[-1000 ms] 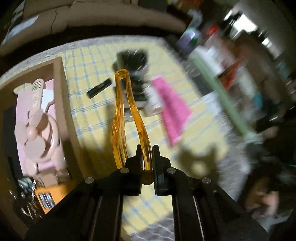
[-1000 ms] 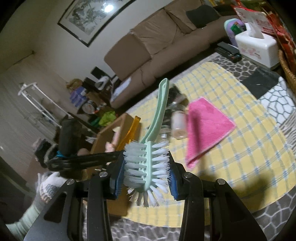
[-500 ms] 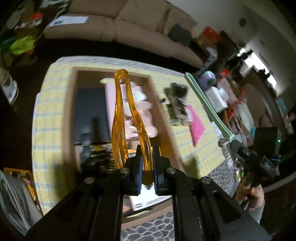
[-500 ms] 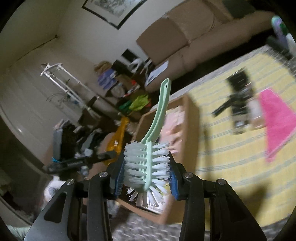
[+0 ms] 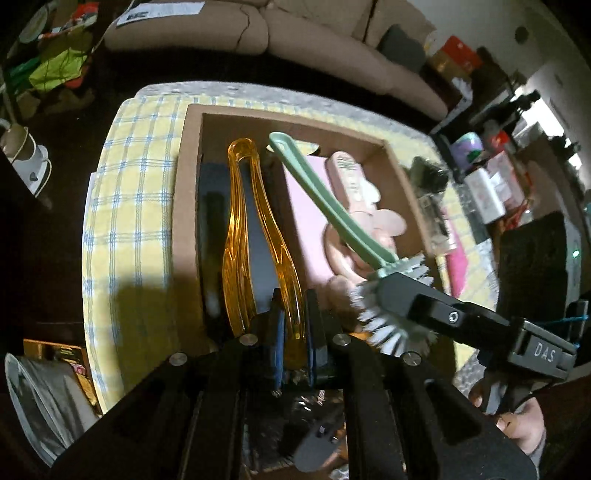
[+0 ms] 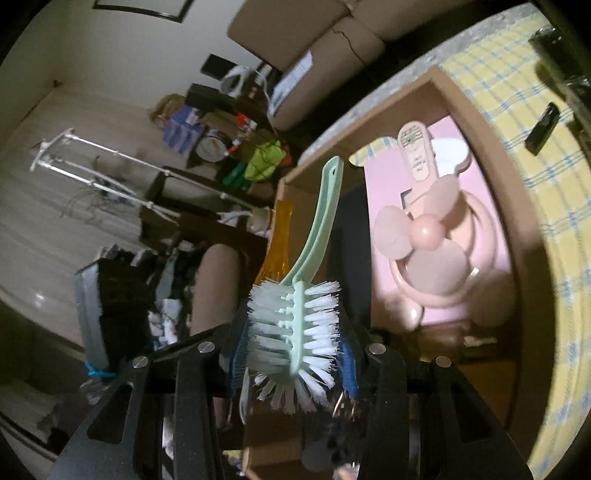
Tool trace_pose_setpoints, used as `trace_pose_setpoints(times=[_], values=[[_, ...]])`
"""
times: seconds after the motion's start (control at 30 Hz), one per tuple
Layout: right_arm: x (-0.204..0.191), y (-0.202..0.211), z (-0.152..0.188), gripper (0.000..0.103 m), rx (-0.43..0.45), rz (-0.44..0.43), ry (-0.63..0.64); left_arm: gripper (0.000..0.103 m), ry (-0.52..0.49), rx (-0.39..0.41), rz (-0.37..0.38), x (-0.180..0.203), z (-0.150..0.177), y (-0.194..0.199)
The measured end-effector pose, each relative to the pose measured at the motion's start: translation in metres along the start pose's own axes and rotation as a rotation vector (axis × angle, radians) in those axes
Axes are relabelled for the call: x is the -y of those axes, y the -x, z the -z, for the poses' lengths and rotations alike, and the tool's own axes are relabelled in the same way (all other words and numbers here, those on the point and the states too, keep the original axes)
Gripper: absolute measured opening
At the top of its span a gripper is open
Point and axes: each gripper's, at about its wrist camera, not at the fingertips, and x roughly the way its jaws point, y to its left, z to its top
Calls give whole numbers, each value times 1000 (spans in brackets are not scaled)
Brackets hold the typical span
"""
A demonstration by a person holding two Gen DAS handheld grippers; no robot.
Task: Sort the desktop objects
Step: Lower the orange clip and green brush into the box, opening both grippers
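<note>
My left gripper (image 5: pixel 293 328) is shut on one arm of the clear orange tongs (image 5: pixel 243 229), which hang over the open cardboard box (image 5: pixel 184 177). My right gripper (image 6: pixel 293 343) is shut on the bristle head of the mint-green brush (image 6: pixel 293 325), its handle pointing away over the box (image 6: pixel 532 280). In the left wrist view the brush (image 5: pixel 325 206) and the right gripper (image 5: pixel 399 299) cross the box from the right, close beside the tongs. The orange tongs (image 6: pixel 277 240) show left of the brush handle in the right wrist view.
Inside the box lie a pink handheld fan (image 6: pixel 428 236) on a pink sheet and dark items. A yellow checked cloth (image 5: pixel 125 206) covers the table. A small black bar (image 6: pixel 541 129), a pink cloth (image 5: pixel 456 266) and dark objects (image 5: pixel 428 177) lie beyond the box. A sofa (image 5: pixel 258 33) stands behind.
Both grippers have swung from above the cloth and its loose objects to over the cardboard box, carrying the tongs and the brush. The brush now sits close beside the tongs.
</note>
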Motion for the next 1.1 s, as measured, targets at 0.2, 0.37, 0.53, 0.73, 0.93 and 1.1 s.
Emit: trace_pose_setpoints(times=[0.2,0.37,0.53,0.73,0.93,1.1], values=[[8,-24,-11,45,-18,39,0,9,1,-17,-31,-8,-14,-18],[12,-41,-12,66,-48,67,7,13,22,-24,-49,-15,-18,-25],[13,-36,-14,73,-54,42,1,31,77,-14,10,-25,-17,-15],[-14,-3,-16,78,-20,77,110,57,57,54,33,-15,-16,18],[-33,26,-7,86,3,91,168,71,51,96,22,-9,-7,45],[-37,37,3,93,3,171,223,83,1,106,-35,7,14,55]])
